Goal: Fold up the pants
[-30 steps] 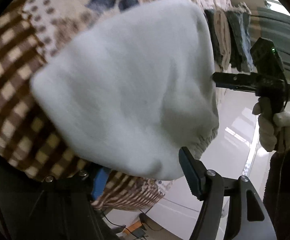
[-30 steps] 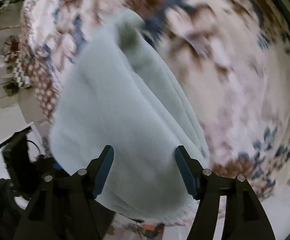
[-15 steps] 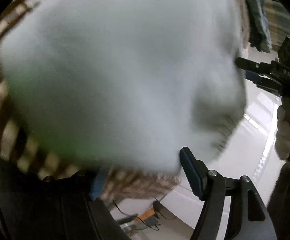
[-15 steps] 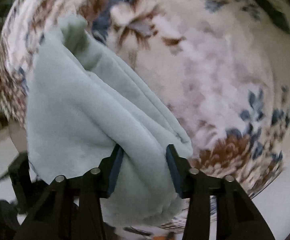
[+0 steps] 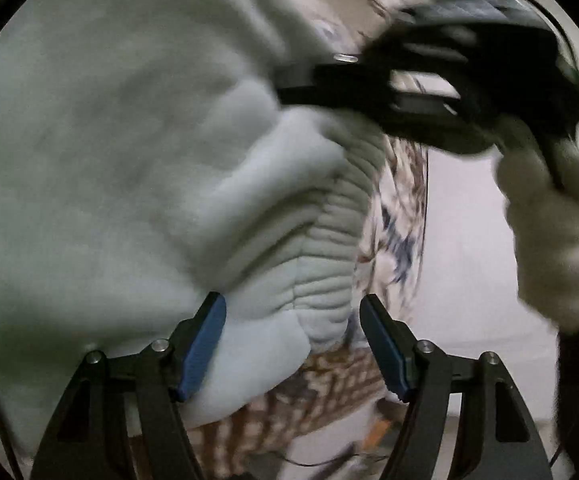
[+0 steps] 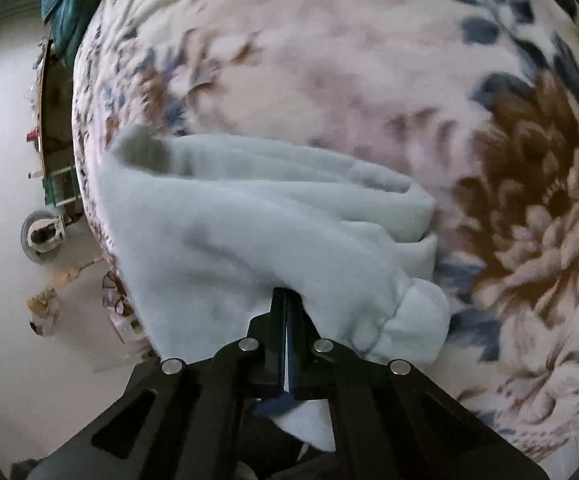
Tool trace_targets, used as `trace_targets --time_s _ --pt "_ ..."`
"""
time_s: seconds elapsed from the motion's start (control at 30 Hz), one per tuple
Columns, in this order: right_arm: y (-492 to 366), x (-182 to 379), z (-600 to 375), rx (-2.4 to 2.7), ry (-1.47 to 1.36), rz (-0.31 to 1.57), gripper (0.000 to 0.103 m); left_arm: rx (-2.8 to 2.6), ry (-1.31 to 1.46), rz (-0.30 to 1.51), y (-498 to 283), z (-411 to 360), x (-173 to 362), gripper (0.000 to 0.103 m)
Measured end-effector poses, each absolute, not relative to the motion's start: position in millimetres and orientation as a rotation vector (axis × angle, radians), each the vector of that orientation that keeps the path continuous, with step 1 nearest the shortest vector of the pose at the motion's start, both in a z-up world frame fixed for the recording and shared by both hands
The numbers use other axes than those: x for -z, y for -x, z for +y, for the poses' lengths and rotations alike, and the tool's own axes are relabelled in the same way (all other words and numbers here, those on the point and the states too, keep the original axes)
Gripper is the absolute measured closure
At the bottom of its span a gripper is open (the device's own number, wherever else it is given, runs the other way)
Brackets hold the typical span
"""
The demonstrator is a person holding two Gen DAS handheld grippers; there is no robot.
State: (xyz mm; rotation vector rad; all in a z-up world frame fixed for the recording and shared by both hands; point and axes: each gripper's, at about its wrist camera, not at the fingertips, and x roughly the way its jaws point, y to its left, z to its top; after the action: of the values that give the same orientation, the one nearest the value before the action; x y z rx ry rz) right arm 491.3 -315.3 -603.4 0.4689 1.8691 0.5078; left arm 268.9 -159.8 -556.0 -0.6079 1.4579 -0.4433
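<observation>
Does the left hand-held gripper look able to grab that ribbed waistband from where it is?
Probably yes: the left hand-held gripper is open, the pants' ribbed waistband lies just ahead between its fingers, with nothing blocking.

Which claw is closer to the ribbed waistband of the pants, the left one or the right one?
Left. The left claw is open, with the waistband between its jaws. The right claw has just closed on a fold of the pants; how far that is from the waistband is unclear.

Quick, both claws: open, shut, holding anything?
Left claw: open, pants waistband between its fingers, not pinched.
Right claw: just closed, shut on the pants.
</observation>
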Motion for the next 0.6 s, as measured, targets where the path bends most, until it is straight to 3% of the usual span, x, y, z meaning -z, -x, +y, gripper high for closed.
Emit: trace_targets --time_s 0.3,0.43,0.47,0.53,0.57,0.6 --pt "-507 641 -312 -0.497 -0.512 1.848 0.103 0.553 0.284 1.376 -252 -193 552 0.036" --pt "-503 608 -307 -0.565 -0.489 1.837 0.103 0.538 0.265 1.408 -264 -197 515 0.035" --pt "-498 589 -309 -0.585 -0.496 1.814 0.097 0.533 0.308 1.409 -266 -187 503 0.034" --pt "-485 549 -314 -0.591 -0.454 1.73 0.059 0.511 0.365 1.402 -264 -163 481 0.029" --pt "-478 537 -314 -0.59 -0.457 1.701 0.025 0.464 0.388 1.407 -265 -145 468 0.015" --pt "-470 526 -317 -0.571 -0.459 1.678 0.006 0.43 0.398 1.405 -266 -133 460 0.007"
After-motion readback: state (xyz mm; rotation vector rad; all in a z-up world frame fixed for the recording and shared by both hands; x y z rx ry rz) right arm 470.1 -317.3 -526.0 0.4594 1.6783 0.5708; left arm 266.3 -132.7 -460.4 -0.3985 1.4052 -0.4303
